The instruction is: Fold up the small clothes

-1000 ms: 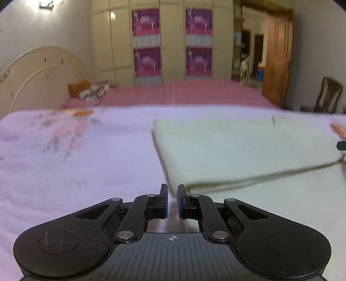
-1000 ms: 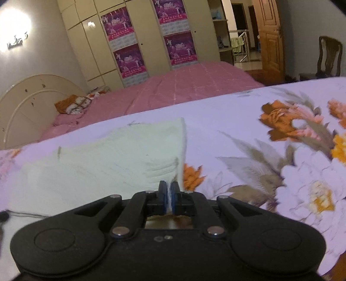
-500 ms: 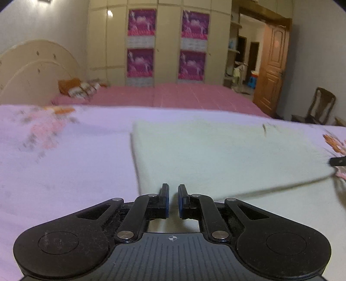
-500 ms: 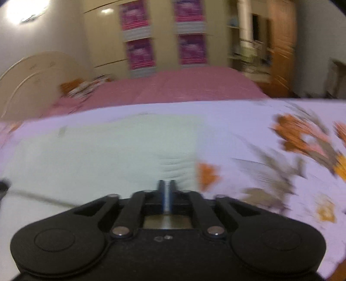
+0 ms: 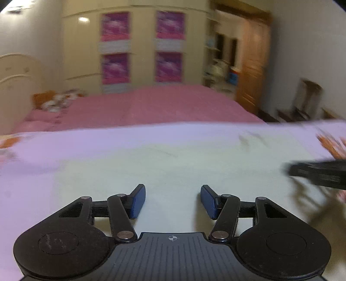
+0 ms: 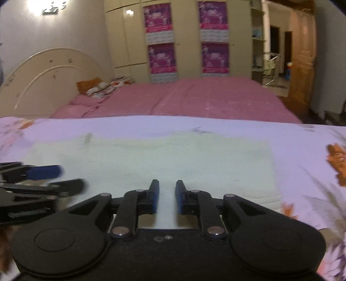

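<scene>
Both pairs of fingers are opening with nothing pinched: our left gripper (image 5: 172,202) now stands wide where it was nearly closed a second ago, our right gripper (image 6: 167,200) parts slightly. We have let go of the pale cloth (image 6: 162,157), which lies flat on the floral bedsheet (image 6: 302,138) beneath us, so this fold looks laid.

One cloth (image 6: 151,155), two grippers (image 5: 172,201) (image 6: 167,198), four wardrobe posters (image 6: 159,16).
</scene>
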